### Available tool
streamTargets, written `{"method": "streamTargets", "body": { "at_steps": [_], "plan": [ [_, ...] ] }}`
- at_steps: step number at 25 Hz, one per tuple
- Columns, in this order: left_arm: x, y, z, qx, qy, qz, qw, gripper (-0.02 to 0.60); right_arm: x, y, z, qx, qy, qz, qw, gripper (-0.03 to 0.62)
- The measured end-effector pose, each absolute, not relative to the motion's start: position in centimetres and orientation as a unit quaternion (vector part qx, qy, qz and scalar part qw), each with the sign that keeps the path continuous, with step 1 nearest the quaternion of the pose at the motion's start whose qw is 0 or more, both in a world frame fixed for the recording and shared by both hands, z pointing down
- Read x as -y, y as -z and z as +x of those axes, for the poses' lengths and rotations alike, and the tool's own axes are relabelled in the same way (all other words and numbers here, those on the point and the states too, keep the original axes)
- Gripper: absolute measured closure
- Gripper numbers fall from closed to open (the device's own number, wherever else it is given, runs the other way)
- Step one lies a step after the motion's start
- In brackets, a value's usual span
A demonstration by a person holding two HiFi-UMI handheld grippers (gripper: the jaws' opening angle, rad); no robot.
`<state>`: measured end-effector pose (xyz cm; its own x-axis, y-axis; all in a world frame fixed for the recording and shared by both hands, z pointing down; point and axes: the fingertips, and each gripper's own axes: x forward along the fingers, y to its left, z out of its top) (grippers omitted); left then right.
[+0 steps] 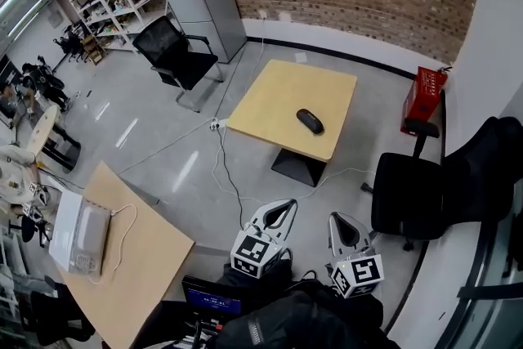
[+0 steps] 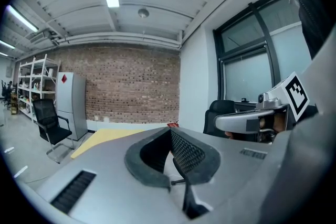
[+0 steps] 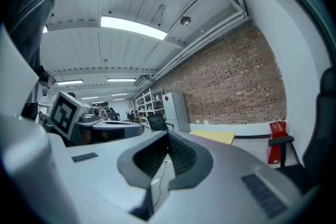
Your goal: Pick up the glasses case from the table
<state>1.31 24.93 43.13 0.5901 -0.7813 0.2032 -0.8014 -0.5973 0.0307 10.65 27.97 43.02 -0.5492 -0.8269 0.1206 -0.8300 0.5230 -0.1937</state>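
The black oval glasses case (image 1: 310,121) lies on the square light-wood table (image 1: 270,106) across the floor, well beyond both grippers. It does not show in either gripper view; only the table top (image 2: 105,139) (image 3: 212,136) does. My left gripper (image 1: 292,203) (image 2: 170,130) is held low in front of me, its jaws closed tip to tip with nothing between them. Just to its right, my right gripper (image 1: 333,217) (image 3: 168,134) is shut and empty too. Both point roughly towards the table.
A black office chair (image 1: 417,192) stands at the right, next to a red crate (image 1: 425,94). A nearer wooden table (image 1: 139,274) at the left carries a white device (image 1: 82,237). A cable (image 1: 225,167) runs over the floor. Another black chair (image 1: 176,53) and a grey cabinet (image 1: 208,0) stand at the back.
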Motion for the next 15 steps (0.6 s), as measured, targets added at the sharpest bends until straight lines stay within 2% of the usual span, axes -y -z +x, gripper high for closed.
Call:
{"method": "streamTargets", "body": {
  "at_steps": [15],
  "plan": [
    [-15.0,-42.9,-0.9,0.418,-0.068,0.904,0.061,0.581,-18.3,-42.6,8.9,0.851,-0.114,0.512,0.015,0.591]
  ]
}}
